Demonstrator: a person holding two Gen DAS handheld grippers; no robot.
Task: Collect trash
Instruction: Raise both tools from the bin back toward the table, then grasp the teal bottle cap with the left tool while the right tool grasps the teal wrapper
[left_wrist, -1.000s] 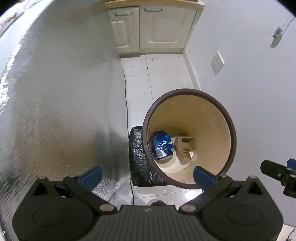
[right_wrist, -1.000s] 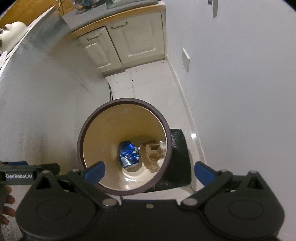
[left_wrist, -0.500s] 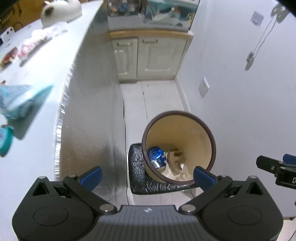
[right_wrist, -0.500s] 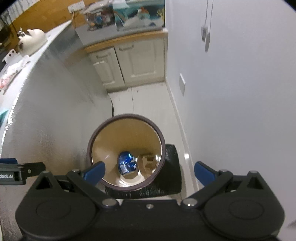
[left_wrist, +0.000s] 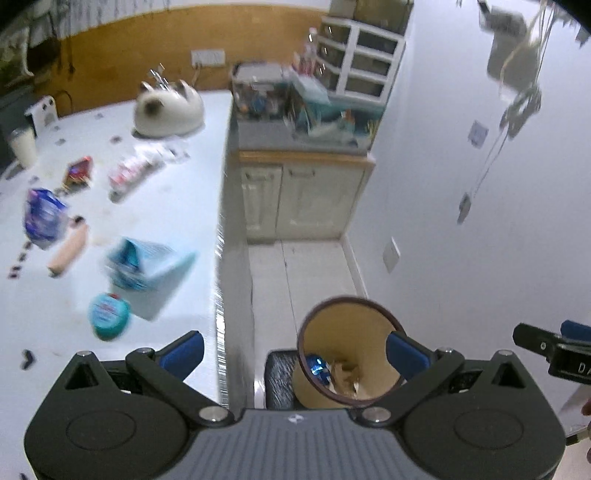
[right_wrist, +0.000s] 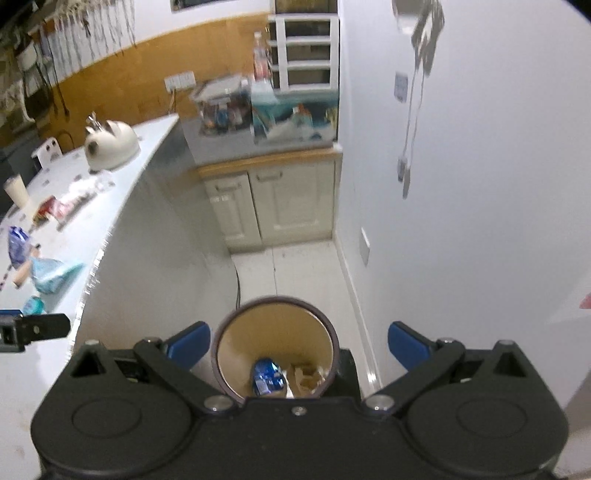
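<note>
Inside bin (left_wrist: 376, 328), wrapper (left_wrist: 317, 367) half-hidden, table litter (left_wrist: 122, 266) blurred

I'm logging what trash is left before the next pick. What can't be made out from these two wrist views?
- Left wrist: wrappers on the table, such as the light blue packet and teal lid, are motion-blurred; labels unreadable.
- Right wrist: bin bottom is cut off by the right gripper body; only a blue wrapper and brown scrap show.
- Left wrist: the left gripper finger covers part of the bin's rim.
</note>
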